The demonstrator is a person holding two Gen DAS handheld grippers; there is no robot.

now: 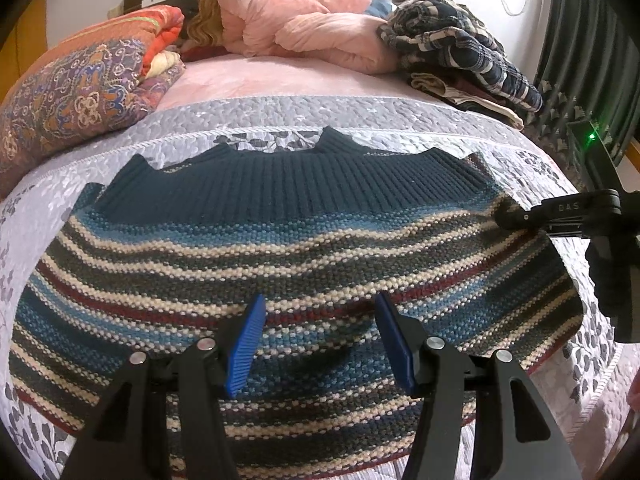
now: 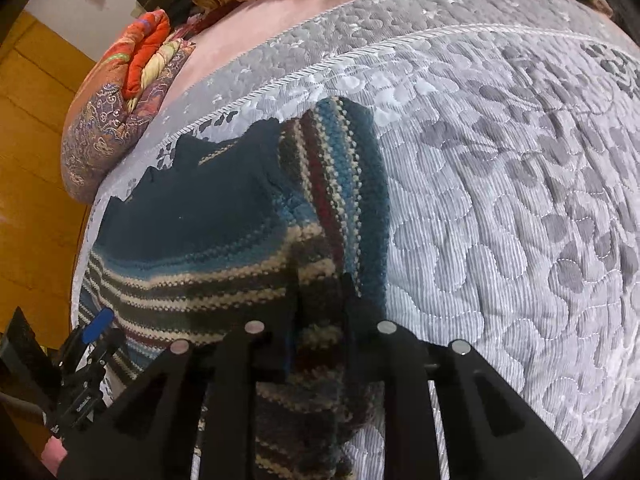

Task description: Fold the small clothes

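A bed covered by a grey quilted bedspread with a leaf pattern (image 1: 280, 110) fills both views. In the left wrist view, a folded pink duvet (image 1: 308, 20) lies at 12 o'clock, a paisley orange-and-purple quilt (image 1: 80, 92) at 10 o'clock, and a heap of navy plaid cloth (image 1: 460, 44) at 1 o'clock. The striped knitted sweater with a dark teal ribbed hem (image 1: 288, 240) lies flat on the bedspread in the middle, its hem toward 12 o'clock.

The left gripper (image 1: 320, 344), at 6 o'clock, hangs over the sweater with its blue-padded fingers (image 1: 246, 344) spread apart, grasping nothing. In the right wrist view the right gripper (image 2: 318, 320) has its black fingers closed in on the sweater's right edge, where a striped fold runs up toward 12 o'clock.
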